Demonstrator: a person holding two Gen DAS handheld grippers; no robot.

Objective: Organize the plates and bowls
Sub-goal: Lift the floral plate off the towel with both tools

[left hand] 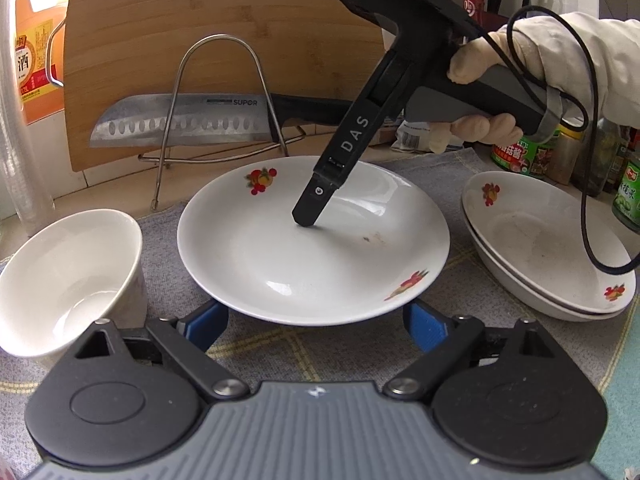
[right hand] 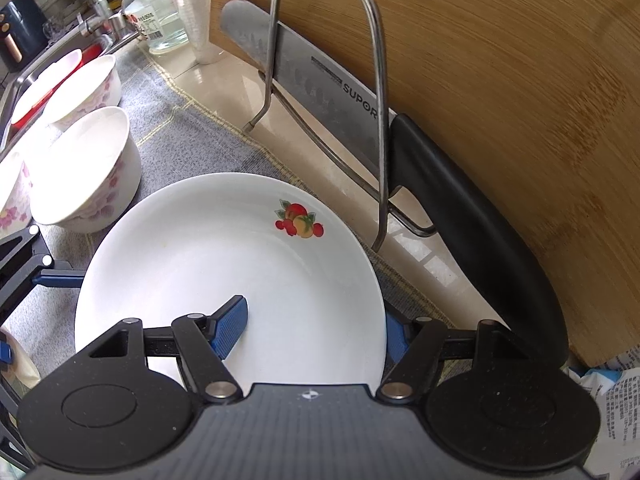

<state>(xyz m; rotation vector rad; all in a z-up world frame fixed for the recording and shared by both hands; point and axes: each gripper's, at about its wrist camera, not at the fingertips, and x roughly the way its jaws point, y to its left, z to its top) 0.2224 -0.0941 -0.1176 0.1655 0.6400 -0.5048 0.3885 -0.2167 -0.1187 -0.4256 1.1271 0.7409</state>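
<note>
A white plate with fruit prints (left hand: 280,256) (right hand: 224,264) lies on the grey cloth in the middle. My left gripper (left hand: 316,322) is open, its blue fingers (left hand: 208,322) spread under the plate's near rim, one on each side. My right gripper (right hand: 314,330) comes down from above in a gloved hand (left hand: 516,60) and straddles the plate's right rim. One of its fingers (right hand: 230,328) rests inside the dish and the other sits outside, with a wide gap, so it is open. Two more fruit plates (left hand: 548,248) are stacked at the right. A white bowl (left hand: 68,280) tilts at the left.
A wire rack (left hand: 218,92) (right hand: 378,100) stands behind the plate, holding a knife (left hand: 180,120) against a wooden cutting board (left hand: 224,20). Flowered bowls (right hand: 84,172) sit left of the plate near the sink. Jars (left hand: 520,156) crowd the right edge, and a black cable (left hand: 584,200) hangs over the stack.
</note>
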